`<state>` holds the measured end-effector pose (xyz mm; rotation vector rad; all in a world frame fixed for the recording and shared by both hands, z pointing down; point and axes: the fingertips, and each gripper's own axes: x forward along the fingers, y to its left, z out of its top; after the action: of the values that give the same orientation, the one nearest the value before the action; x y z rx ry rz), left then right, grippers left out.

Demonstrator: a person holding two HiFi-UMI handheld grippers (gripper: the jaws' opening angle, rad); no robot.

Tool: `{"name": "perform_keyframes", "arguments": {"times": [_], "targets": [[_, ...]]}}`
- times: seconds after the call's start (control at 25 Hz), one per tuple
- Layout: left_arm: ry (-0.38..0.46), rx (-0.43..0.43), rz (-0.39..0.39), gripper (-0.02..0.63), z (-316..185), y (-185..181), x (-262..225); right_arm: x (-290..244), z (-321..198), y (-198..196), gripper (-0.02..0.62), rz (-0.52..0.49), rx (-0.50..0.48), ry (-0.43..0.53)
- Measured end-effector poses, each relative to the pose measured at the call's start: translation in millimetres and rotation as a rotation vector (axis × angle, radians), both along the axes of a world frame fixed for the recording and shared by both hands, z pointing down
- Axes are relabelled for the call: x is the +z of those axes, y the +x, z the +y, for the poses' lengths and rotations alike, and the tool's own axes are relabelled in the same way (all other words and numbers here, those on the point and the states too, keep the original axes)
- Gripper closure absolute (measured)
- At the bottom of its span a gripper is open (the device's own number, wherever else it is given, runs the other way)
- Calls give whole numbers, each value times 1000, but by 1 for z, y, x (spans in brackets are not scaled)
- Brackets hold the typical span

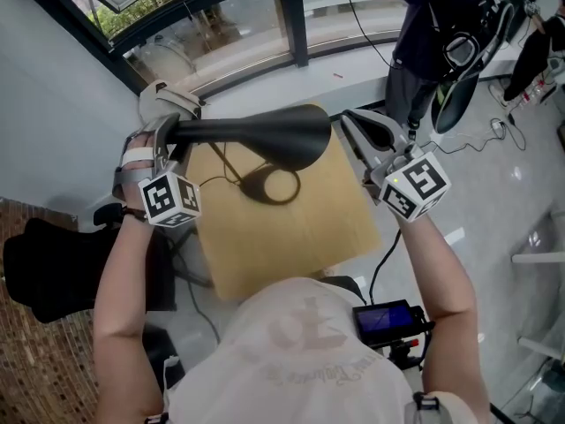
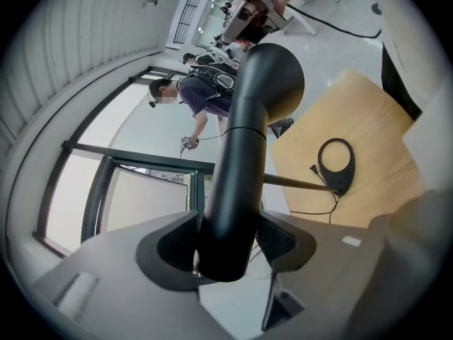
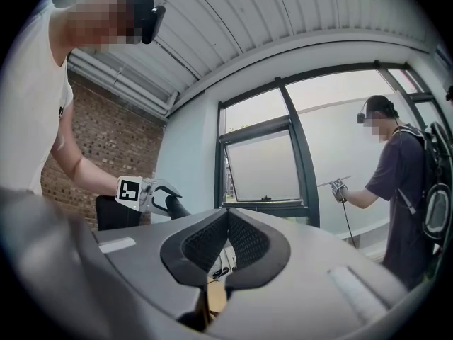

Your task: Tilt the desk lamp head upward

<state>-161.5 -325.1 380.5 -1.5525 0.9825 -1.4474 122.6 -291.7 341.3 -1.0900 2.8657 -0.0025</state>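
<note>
The black desk lamp head lies about level over the wooden table, its wide shade end to the right. My left gripper is shut on the head's narrow tail; in the left gripper view the black tube fills the gap between both pads of the gripper. The lamp's ring base rests on the table, and a thin stem runs to it. My right gripper hovers just right of the shade, apart from it. It is shut with nothing between its pads.
A second person with a backpack stands at the back right by the window ledge. A black chair sits at the left beside a brick wall. A cable runs off the table's right edge to a small device.
</note>
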Motion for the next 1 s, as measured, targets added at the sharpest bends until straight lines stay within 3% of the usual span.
{"name": "perform_keyframes", "arguments": {"times": [0.2, 0.48, 1.0], "targets": [[-9, -29, 134, 365, 0, 0, 6, -3, 2, 1, 583, 14, 5, 11], [5, -40, 174, 362, 0, -2, 6, -2, 3, 4, 583, 27, 18, 15], [7, -52, 325, 362, 2, 3, 10, -1, 8, 9, 583, 41, 25, -7]]}}
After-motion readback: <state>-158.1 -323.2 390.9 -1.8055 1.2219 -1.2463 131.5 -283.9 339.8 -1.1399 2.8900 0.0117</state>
